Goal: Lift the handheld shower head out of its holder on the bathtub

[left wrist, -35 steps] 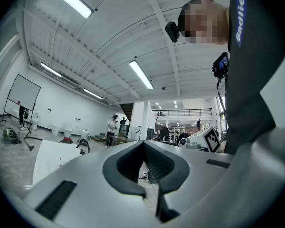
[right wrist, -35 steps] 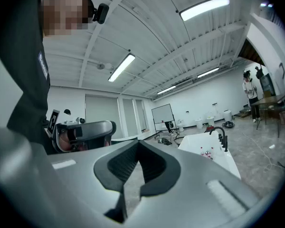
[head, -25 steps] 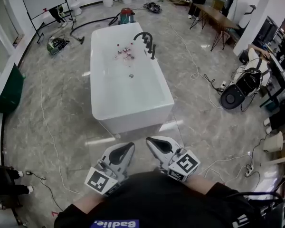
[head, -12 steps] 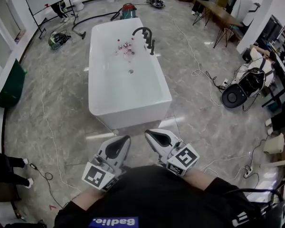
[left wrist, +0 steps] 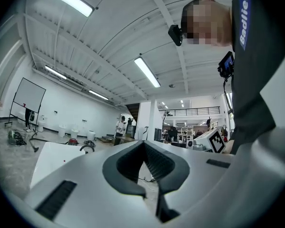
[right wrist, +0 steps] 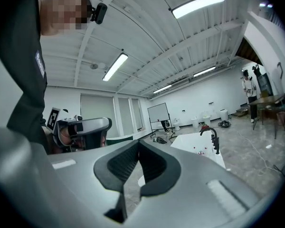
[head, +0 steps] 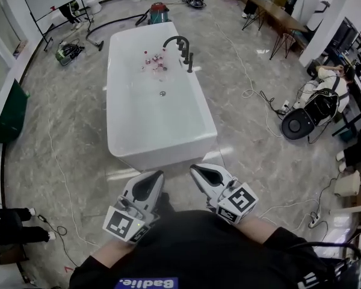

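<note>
Bathtub lies ahead of left gripper and right gripper, both with fingers closed on nothing.

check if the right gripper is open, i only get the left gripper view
Observer: The right gripper is shut, with nothing in it.
Operator: are we at the tub yet
Observer: No. In the head view the left gripper and the right one hang short of the tub's near end, with bare floor between.
Operator: where do i head
Observer: To the black tap set on the tub's right rim, at the far end. Its pieces are too small to tell apart.
</note>
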`<state>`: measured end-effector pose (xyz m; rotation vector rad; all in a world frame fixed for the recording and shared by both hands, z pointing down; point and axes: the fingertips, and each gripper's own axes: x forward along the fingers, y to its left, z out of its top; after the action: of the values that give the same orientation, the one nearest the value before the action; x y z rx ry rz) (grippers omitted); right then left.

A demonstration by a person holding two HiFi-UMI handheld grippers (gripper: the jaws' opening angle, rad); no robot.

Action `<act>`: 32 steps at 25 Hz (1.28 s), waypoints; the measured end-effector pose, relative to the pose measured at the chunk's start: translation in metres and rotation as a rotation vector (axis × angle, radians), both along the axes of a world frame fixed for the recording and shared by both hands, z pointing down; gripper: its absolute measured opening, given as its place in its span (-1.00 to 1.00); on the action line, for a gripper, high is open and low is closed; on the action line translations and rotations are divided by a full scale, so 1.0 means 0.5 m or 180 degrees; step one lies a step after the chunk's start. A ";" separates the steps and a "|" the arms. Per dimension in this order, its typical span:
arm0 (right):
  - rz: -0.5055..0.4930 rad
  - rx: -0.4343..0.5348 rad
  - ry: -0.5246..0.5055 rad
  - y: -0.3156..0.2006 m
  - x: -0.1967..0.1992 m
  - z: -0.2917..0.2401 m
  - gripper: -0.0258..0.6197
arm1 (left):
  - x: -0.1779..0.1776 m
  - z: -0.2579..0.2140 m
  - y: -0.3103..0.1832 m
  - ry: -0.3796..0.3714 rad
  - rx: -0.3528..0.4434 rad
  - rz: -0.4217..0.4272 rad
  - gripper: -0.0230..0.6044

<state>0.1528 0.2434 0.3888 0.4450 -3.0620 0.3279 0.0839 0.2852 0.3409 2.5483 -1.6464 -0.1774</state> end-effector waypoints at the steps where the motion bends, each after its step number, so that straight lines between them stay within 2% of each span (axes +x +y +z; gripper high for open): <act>1: 0.0023 -0.0003 0.0035 -0.025 -0.015 0.007 -0.92 | -0.018 0.004 -0.029 0.0028 0.0014 0.0017 -0.91; 11: 0.0397 -0.0041 0.0147 -0.345 -0.266 0.031 -0.91 | -0.296 0.039 -0.356 0.0054 0.0051 0.0289 -0.91; 19: 0.0781 -0.0083 0.0168 -0.542 -0.408 0.027 -0.91 | -0.467 0.039 -0.540 0.0035 0.0023 0.0516 -0.91; 25: 0.0810 -0.0080 0.0205 -0.644 -0.443 0.035 -0.91 | -0.502 0.037 -0.635 0.0132 0.0063 0.0475 -0.91; 32: 0.0609 -0.0128 0.0153 -0.751 -0.413 0.053 -0.91 | -0.458 0.044 -0.722 0.0095 0.0039 0.0252 -0.91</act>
<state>-0.0536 -0.1321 0.4155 0.7345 -2.9660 0.3778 -0.1453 -0.0760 0.3630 2.6011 -1.5357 -0.2183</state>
